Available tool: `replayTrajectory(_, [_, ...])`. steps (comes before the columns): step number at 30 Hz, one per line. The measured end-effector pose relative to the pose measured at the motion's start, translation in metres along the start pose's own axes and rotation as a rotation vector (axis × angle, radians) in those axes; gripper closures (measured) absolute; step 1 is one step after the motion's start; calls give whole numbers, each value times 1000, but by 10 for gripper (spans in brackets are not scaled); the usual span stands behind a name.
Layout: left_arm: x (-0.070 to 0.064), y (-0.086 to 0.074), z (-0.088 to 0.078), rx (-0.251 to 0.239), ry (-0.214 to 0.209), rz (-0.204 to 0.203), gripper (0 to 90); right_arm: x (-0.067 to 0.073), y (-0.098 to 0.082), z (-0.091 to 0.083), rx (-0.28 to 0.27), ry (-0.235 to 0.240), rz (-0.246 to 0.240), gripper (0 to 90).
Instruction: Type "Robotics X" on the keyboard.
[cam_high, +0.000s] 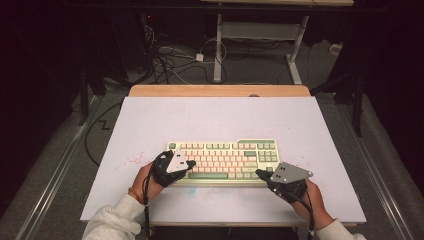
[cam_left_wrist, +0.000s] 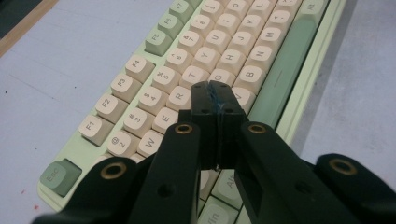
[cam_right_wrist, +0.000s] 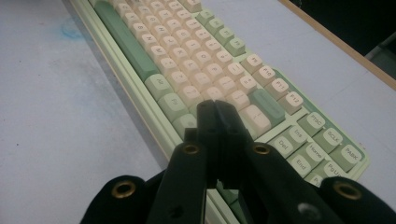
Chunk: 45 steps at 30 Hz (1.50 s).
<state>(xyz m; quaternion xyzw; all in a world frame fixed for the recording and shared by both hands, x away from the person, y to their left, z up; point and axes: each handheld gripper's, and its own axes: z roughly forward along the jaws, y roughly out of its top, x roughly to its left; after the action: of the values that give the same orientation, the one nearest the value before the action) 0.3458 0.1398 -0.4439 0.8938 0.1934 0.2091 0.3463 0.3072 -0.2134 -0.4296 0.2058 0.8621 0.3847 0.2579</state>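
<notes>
A cream and green keyboard (cam_high: 225, 159) lies near the front middle of the white table top. My left gripper (cam_high: 190, 164) is shut and empty, its tip over the keyboard's left letter keys. In the left gripper view the closed jaw tips of the left gripper (cam_left_wrist: 214, 85) hover just above the keyboard (cam_left_wrist: 224, 42), around the keys by R, T and G. My right gripper (cam_high: 259, 173) is also shut and empty, at the keyboard's front right corner. In the right gripper view the right gripper (cam_right_wrist: 214, 105) points over the keyboard (cam_right_wrist: 187, 60), at the bottom row keys right of the green space bar.
The white table top (cam_high: 150, 125) has red specks left of the keyboard and a wooden edge (cam_high: 220, 90) at the back. Beyond it stand a desk frame (cam_high: 260, 35) and loose cables (cam_high: 170, 57) on the floor. Both forearms in white sleeves come in from the front edge.
</notes>
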Motion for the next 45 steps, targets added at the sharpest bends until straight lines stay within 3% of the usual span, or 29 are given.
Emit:
replayTrajectory(16, [7,-4,-2,-3,17,-25,873,0,-1,1,5,0,-1,900])
replayTrajectory(32, [17,-6,8,13,-8,-57,873,-1,-1,3,11,5,4,900])
replayTrajectory(45, [19,-8,15,45,-9,-59,872,-1,-1,3,13,5,1,900])
